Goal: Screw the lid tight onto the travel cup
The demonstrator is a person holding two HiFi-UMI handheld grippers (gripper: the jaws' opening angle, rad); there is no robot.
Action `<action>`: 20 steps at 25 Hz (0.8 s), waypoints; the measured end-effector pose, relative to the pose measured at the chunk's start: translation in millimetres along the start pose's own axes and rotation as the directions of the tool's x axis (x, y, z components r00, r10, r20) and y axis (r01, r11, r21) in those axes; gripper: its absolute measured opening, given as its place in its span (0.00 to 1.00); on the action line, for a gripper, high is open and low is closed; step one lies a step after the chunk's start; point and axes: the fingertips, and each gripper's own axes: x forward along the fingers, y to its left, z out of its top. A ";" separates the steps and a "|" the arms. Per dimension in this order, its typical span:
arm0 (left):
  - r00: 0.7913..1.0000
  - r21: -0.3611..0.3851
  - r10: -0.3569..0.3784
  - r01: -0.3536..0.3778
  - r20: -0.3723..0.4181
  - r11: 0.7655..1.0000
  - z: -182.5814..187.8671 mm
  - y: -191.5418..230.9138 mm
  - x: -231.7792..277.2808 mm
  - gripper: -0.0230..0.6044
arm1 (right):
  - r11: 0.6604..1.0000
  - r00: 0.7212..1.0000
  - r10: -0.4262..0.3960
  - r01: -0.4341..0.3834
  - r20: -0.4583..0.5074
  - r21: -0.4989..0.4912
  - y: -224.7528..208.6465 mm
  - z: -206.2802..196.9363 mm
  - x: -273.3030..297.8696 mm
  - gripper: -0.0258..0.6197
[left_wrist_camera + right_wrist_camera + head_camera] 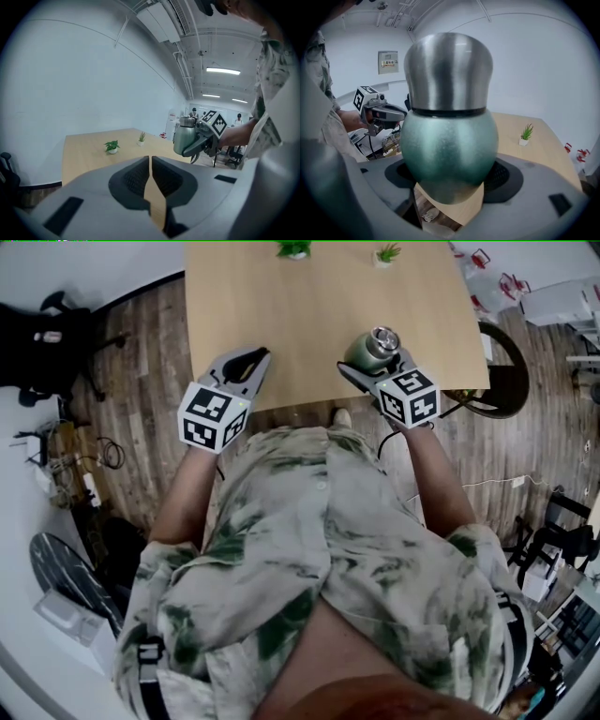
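Two tongs: my right tongs (450,177) pinch the round green metal travel cup (450,140), silver steel lid (447,70) on top; my left tongs (150,176), at its nine o'clock, sit pressed together, empty.

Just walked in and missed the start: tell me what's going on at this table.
A person stands at the near edge of a wooden table with a gripper in each hand. The right claw is clamped on the round green body of the travel cup, and its steel lid sits on top. Whether the lid is screwed tight cannot be told. The left claw is shut with nothing in it, off to the side and apart from the cup. Two small potted plants stand farther back.
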 end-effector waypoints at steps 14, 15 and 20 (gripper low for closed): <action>0.998 -0.004 -0.053 0.053 -0.045 0.999 -28.6 -12.2 -16.0 0.08 | 0.998 0.998 -0.059 0.059 0.012 0.005 21.9 -4.7 -16.6 0.65; 0.997 -0.004 -0.056 0.056 -0.048 0.998 -29.4 -11.9 -16.1 0.08 | 0.998 0.998 -0.060 0.060 0.013 0.004 22.7 -4.4 -16.2 0.65; 0.997 -0.016 -0.058 0.057 -0.050 0.998 -29.4 -9.1 -18.2 0.08 | 0.998 0.998 -0.056 0.056 0.016 -0.005 27.1 0.8 -15.7 0.65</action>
